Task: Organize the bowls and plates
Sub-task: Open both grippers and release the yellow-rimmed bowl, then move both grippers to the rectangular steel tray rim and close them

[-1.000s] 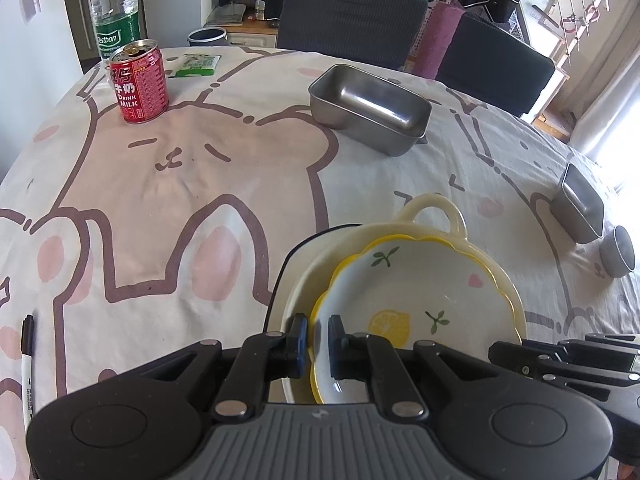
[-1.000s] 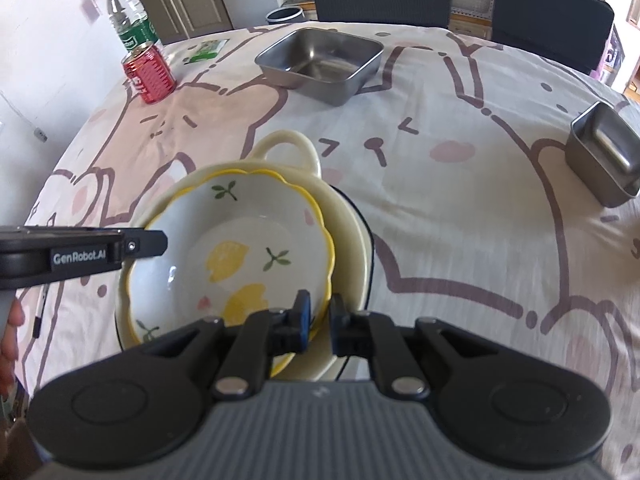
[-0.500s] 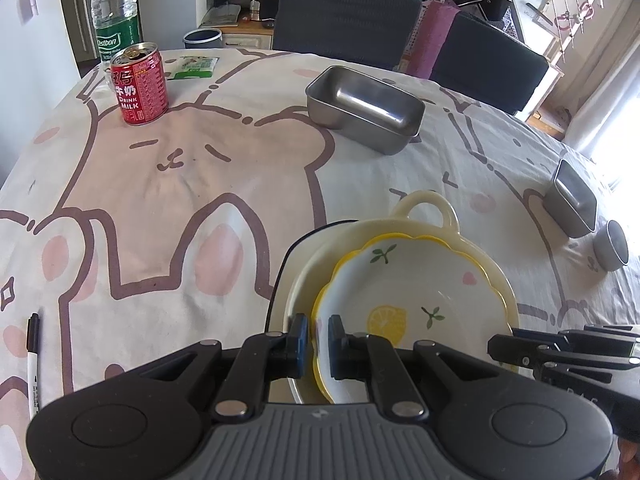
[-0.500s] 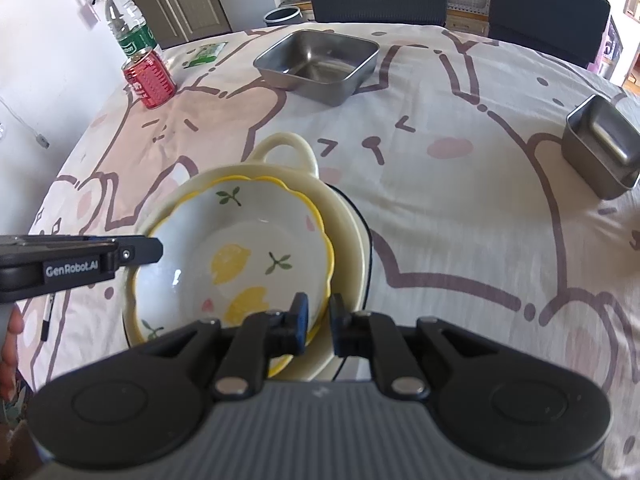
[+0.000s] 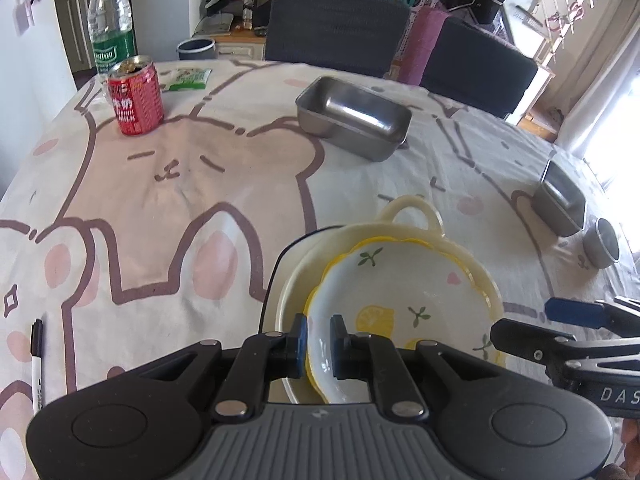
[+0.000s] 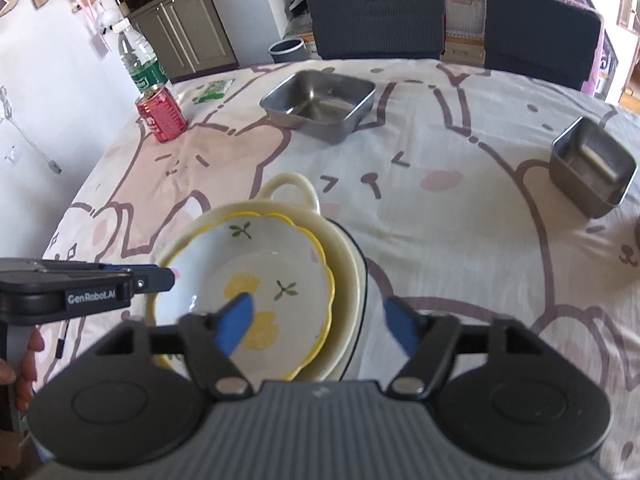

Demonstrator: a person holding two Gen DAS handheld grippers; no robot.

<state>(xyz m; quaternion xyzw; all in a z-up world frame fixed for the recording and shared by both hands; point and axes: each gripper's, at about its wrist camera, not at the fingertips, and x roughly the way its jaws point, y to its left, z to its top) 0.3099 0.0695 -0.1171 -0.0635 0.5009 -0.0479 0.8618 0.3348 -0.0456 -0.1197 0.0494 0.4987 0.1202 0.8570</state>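
Observation:
A white lemon-print bowl (image 5: 400,300) (image 6: 248,268) with a scalloped yellow rim lies nested in a cream dish (image 5: 412,212) (image 6: 288,188) with a loop handle. Both rest on a dark-rimmed plate (image 5: 276,272) (image 6: 362,276). My left gripper (image 5: 319,330) has the bowl's near-left rim between its pads, and its jaws are just starting to open. The same gripper (image 6: 160,276) comes in from the left in the right wrist view. My right gripper (image 6: 318,326) is opening wide, its blurred blue pads clear of the bowl's near-right rim. It also shows in the left wrist view (image 5: 560,326).
At the back of the cartoon tablecloth stands a steel tray (image 5: 352,120) (image 6: 320,104). A smaller steel box (image 5: 560,200) (image 6: 592,164) and a steel cup (image 5: 600,242) are at the right. A red can (image 5: 136,100), a water bottle (image 5: 112,28) and a pen (image 5: 38,352) are on the left.
The right gripper's jaws have swung wide apart off the bowl's rim. The left jaws have parted a little. Neither hand has shifted much.

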